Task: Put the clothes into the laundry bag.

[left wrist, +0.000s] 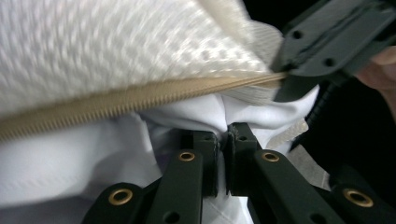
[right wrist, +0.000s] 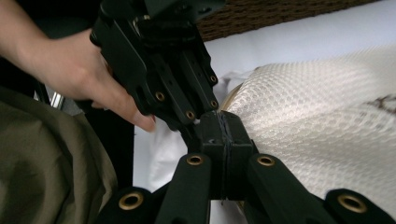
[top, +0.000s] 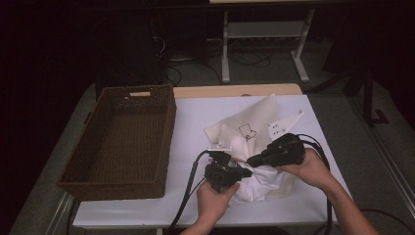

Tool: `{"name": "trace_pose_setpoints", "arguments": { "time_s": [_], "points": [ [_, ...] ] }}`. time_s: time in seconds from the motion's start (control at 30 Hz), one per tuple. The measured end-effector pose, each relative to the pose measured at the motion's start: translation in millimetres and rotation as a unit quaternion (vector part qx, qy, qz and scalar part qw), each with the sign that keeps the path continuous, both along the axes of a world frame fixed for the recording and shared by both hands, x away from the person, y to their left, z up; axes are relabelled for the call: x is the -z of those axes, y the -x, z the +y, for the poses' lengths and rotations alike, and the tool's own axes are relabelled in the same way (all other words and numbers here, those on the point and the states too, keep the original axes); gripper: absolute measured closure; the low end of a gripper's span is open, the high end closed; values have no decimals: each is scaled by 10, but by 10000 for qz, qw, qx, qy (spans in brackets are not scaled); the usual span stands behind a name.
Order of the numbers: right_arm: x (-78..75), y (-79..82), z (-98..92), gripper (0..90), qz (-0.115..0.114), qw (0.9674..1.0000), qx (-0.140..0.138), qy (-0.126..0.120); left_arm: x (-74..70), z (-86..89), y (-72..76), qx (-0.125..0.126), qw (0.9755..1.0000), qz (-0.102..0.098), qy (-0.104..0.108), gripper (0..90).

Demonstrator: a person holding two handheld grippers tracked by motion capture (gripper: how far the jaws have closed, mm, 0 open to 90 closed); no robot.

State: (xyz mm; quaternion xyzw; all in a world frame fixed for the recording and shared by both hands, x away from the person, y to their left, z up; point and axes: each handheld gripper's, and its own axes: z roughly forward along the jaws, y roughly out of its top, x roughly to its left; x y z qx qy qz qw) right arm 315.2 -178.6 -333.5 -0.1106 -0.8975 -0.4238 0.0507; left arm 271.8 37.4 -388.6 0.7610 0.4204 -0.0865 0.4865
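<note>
Near right on the tabletop (top: 195, 117), the right gripper (right wrist: 223, 125) is clenched on the mesh cover's (left wrist: 116, 46) zipper edge, holding it open while the left gripper (left wrist: 223, 136) pinches the white pillow (left wrist: 70, 163) inside.

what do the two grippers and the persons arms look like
Both the left gripper and the right gripper are black, with flat linkage fingers studded with brass-coloured rivets. A black cable trails from each. The right one carries a pale three-cornered plate. The forearms are bare, no sleeves.
</note>
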Motion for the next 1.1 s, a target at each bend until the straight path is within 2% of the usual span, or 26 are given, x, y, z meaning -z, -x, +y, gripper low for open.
{"name": "trace_pose_setpoints", "arguments": {
  "time_s": [0.13,0.2,0.27,0.37,0.43,0.5,0.53,0.6,0.67,0.9,1.0,1.07,1.1],
  "points": [
    [-7,-9,65,891,11,10000,-24,-8,31,14,-44,-241,9996,3,118,852],
    [-6,-22,79,892,21,10000,28,-34,79,20,-122,-364,9989,140,255,853],
    [-12,-27,87,892,26,10000,54,-40,101,15,-204,-515,9981,171,298,853],
    [-32,-20,123,893,-15,10000,32,-51,119,-11,-298,-647,9978,39,121,853],
    [-34,-33,130,893,-52,10000,59,-22,126,-19,-332,-689,9976,32,71,853],
    [-26,-62,104,893,18,9999,122,-54,126,-19,-351,-690,9976,-38,-19,852],
    [-22,-76,87,893,45,9998,144,-92,128,-20,-353,-679,9977,-2,-4,851],
    [-18,-93,73,892,73,9998,154,-78,113,-12,-336,-607,9981,-9,-66,845],
    [-9,-108,67,892,46,9998,191,-7,85,10,-301,-430,9990,26,-127,819],
    [43,-161,22,891,87,9994,316,111,-56,251,-111,-72,9993,18,-379,644],
    [43,-170,5,891,62,9993,352,135,-88,411,-34,-136,9987,-37,-489,580],
    [47,-183,-5,891,76,9991,384,130,-81,531,-12,-287,9977,-20,-608,554],
    [50,-190,-5,891,73,9991,395,141,-71,576,-13,-359,9977,13,-580,542]
  ]
}}
